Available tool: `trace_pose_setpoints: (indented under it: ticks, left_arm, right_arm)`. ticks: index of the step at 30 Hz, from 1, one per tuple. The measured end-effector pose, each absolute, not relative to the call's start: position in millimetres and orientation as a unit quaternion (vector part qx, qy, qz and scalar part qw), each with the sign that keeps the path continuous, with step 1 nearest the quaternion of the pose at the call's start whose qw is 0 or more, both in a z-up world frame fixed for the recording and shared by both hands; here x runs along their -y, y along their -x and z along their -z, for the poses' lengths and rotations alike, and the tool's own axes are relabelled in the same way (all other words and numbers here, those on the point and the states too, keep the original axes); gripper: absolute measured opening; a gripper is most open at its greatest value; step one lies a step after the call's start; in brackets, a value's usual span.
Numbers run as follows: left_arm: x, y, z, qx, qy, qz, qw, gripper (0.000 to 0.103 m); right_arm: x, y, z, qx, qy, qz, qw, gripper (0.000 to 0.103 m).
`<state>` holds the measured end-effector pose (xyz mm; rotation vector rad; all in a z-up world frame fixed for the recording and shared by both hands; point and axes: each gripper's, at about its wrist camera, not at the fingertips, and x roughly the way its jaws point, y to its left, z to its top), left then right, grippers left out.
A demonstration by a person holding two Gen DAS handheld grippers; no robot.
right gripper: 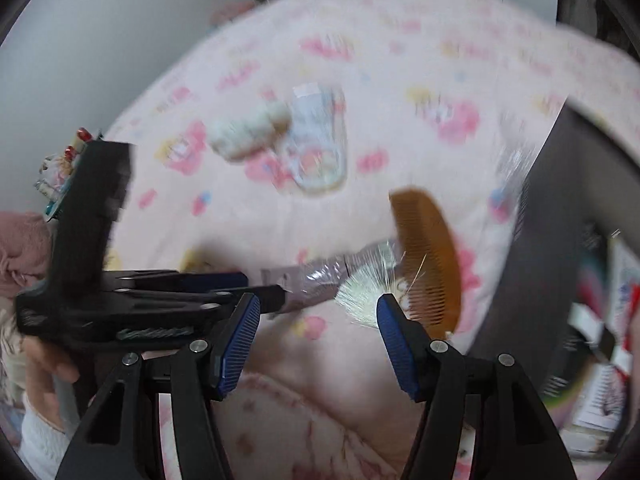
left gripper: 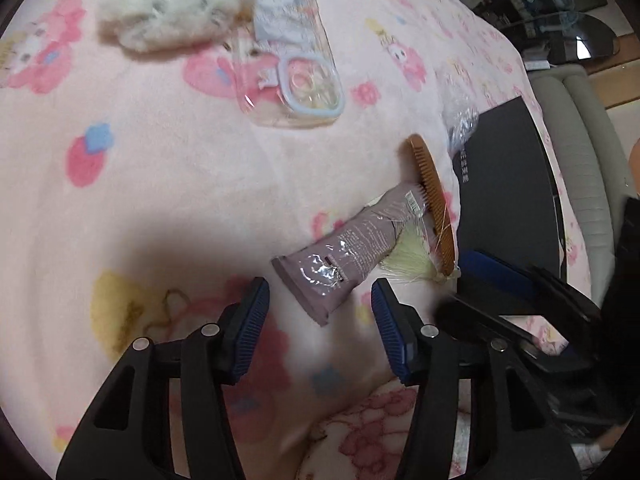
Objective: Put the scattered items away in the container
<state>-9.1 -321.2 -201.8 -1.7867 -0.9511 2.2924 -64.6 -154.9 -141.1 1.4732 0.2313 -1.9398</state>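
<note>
On the pink blanket lie a mauve tube (left gripper: 352, 252) (right gripper: 308, 280), a brown comb (left gripper: 434, 204) (right gripper: 430, 256) with a pale tassel (left gripper: 408, 260) (right gripper: 362, 296), a clear phone case (left gripper: 292, 56) (right gripper: 320, 144) and a fluffy white item (left gripper: 172, 16) (right gripper: 248, 130). My left gripper (left gripper: 320, 316) is open, hovering just short of the tube's crimped end. My right gripper (right gripper: 318, 326) is open, just short of the tassel and comb. The dark container (left gripper: 508, 200) (right gripper: 560, 240) sits right of the comb.
Crinkled clear plastic (left gripper: 464, 120) lies at the container's far corner. A cushioned seat (left gripper: 576, 152) stands beyond the bed's right edge. A wall (right gripper: 80, 40) is behind the bed on the left. The right wrist view is motion-blurred.
</note>
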Motion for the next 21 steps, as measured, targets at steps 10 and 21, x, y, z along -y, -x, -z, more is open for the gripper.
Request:
trace_pose_setpoints:
  ticks: [10,21]
  left_arm:
    - [334,21,228,0.368,0.588,-0.718,0.062,0.041]
    - [337,10,221,0.388,0.558,-0.732,0.048,0.025]
  right_arm:
    - [166,85,173,-0.087,-0.606,0.725,0.317,0.058]
    - [171,100,200,-0.04,-0.658,0.674,0.334,0.057]
